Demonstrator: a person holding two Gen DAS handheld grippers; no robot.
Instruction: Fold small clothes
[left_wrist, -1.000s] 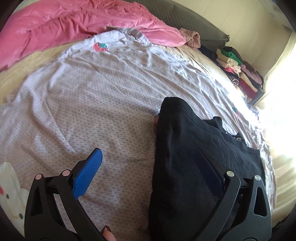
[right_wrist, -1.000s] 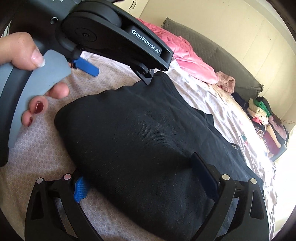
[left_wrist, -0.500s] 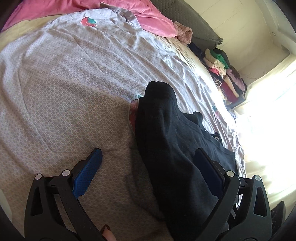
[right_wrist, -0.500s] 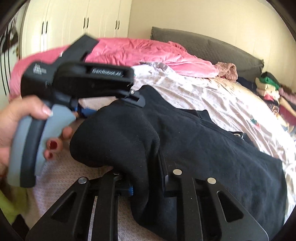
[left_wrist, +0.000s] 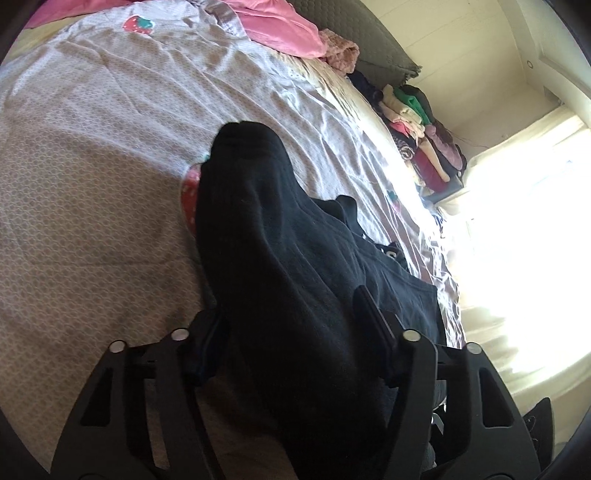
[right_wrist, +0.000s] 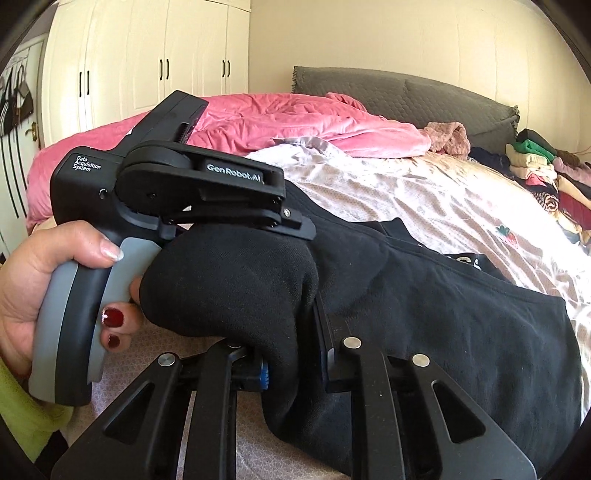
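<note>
up close in the left wrist view, the left gripper (left_wrist: 291, 332) pinches a raised fold of the black garment (left_wrist: 295, 266) lying on the patterned bedsheet (left_wrist: 92, 155). then in the right wrist view, the right gripper (right_wrist: 291, 354) clamps the garment's near bunched edge, the left hand (right_wrist: 44, 280) holding its tool at left.

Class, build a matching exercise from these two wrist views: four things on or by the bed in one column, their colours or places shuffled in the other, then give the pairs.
1. garment
2. blanket
3. headboard cushion
4. clothes pile

A. grey, against the wall
B. pink, bunched at the bed's head
C. black, gripped by both grippers
D. mixed colours, stacked at the bed's far edge

Pairs: 1-C, 2-B, 3-A, 4-D
</note>
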